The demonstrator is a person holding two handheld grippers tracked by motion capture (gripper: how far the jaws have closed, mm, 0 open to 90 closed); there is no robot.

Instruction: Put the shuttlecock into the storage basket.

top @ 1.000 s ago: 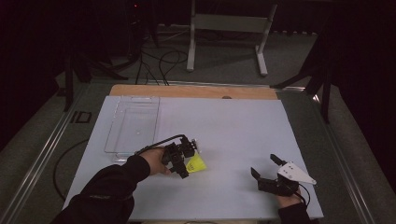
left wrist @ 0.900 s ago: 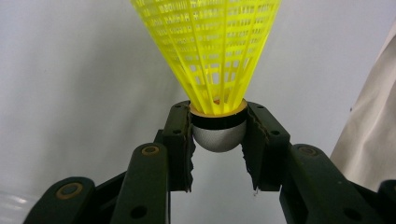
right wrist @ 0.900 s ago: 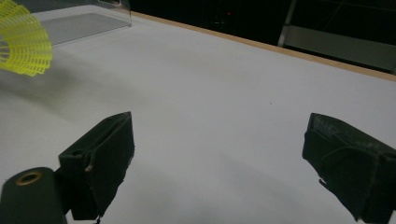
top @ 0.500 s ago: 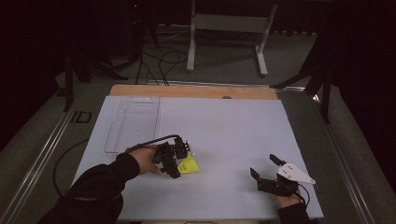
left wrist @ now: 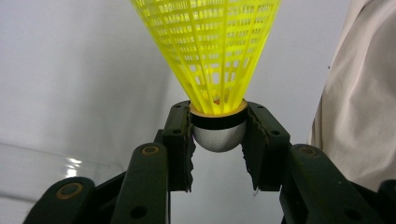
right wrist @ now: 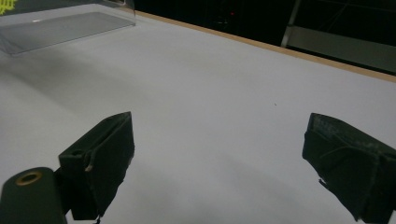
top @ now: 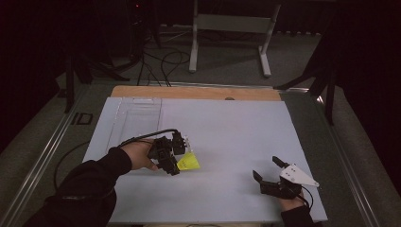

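I am gripping the yellow shuttlecock (left wrist: pixel 210 60) by its cork in my left gripper (left wrist: pixel 218 140), lifting it off the worktop (top: pixel 227 123) toward the clear tray (top: pixel 137 118) near the far left corner, my right gripper (top: pixel 270 171) gaping empty

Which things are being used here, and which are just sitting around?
Being used:
- yellow shuttlecock, pinched at its cork end
- left gripper, shut on it

Just sitting around:
- clear tray, far left of the table
- right gripper, jaws wide apart, holding nothing
- metal stand behind the table

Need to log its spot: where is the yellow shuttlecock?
In the high view the shuttlecock sits left of centre, clamped in the left gripper, near the clear tray.
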